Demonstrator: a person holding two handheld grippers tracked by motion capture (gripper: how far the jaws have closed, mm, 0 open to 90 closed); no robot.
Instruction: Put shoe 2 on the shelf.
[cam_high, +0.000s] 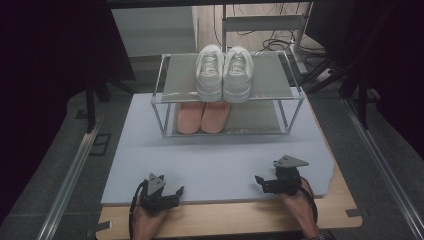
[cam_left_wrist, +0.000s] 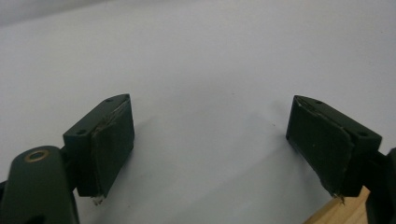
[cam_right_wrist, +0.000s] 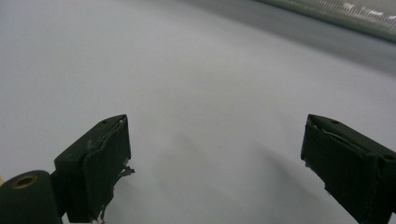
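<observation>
A pair of white sneakers (cam_high: 223, 73) stands on the top shelf of a small metal shoe rack (cam_high: 165, 98) at the back of the table. Under them, on the lower shelf, lies a pair of orange-pink insoles or slippers (cam_high: 203, 117). My left gripper (cam_high: 167, 196) rests near the front left edge of the pale blue mat (cam_high: 220, 160), open, with nothing between its jaws (cam_left_wrist: 210, 144). My right gripper (cam_high: 267, 182) sits at the front right of the mat, also open and empty (cam_right_wrist: 217, 158). Both are well short of the rack.
The mat covers a wooden table (cam_high: 240, 220) whose bare front edge shows by my hands. Metal rails (cam_high: 70, 175) run along both sides. Cables (cam_high: 280, 45) and a table leg lie on the floor behind the rack.
</observation>
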